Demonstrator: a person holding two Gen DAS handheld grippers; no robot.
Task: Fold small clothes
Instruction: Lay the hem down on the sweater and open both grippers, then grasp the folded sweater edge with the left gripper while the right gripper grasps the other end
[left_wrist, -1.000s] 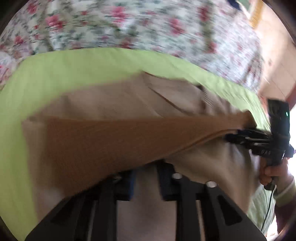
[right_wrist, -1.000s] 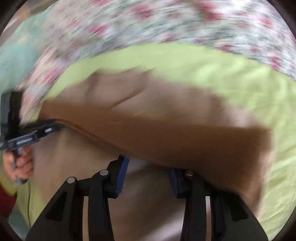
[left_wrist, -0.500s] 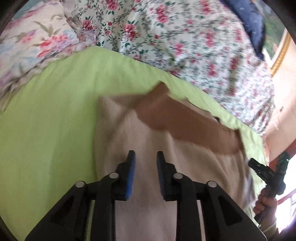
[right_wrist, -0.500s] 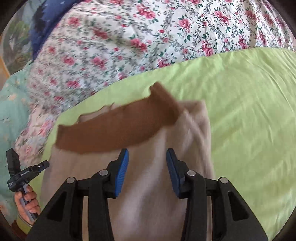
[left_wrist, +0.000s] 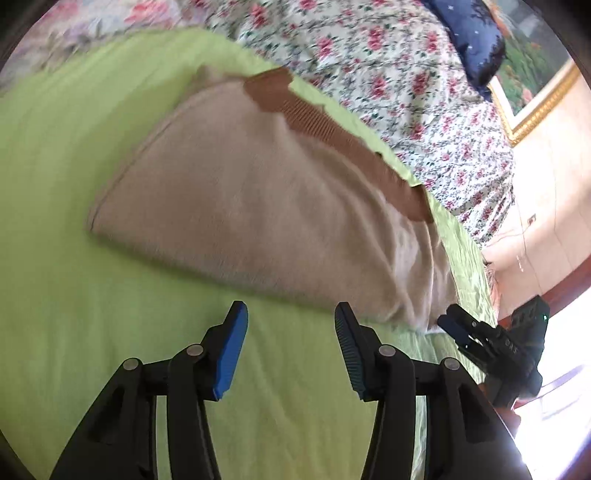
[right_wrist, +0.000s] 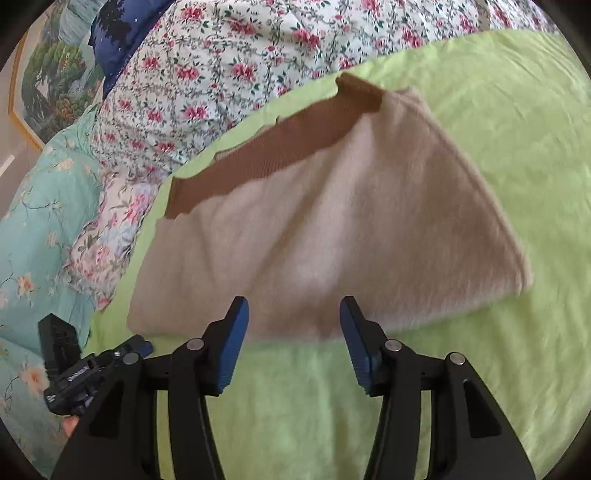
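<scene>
A beige knit garment (left_wrist: 258, 206) with a brown ribbed band (left_wrist: 332, 136) along its far edge lies folded flat on the green sheet (left_wrist: 92, 314). It also shows in the right wrist view (right_wrist: 332, 229), with the band (right_wrist: 266, 155) at its far side. My left gripper (left_wrist: 291, 332) is open and empty, just short of the garment's near edge. My right gripper (right_wrist: 293, 325) is open and empty at the near edge. Each gripper shows in the other's view, the right gripper (left_wrist: 491, 347) at the garment's right corner and the left gripper (right_wrist: 85, 369) at its left corner.
A floral quilt (right_wrist: 240, 62) lies beyond the green sheet (right_wrist: 498, 122). A teal floral blanket (right_wrist: 40, 206) is at the left and a dark blue pillow (left_wrist: 476, 40) at the far back. A framed picture (left_wrist: 535, 85) hangs on the wall.
Both grippers held the brown band lifted a second ago. They laid it over onto the far side, let go, opened and drew back to the garment's near edge.
</scene>
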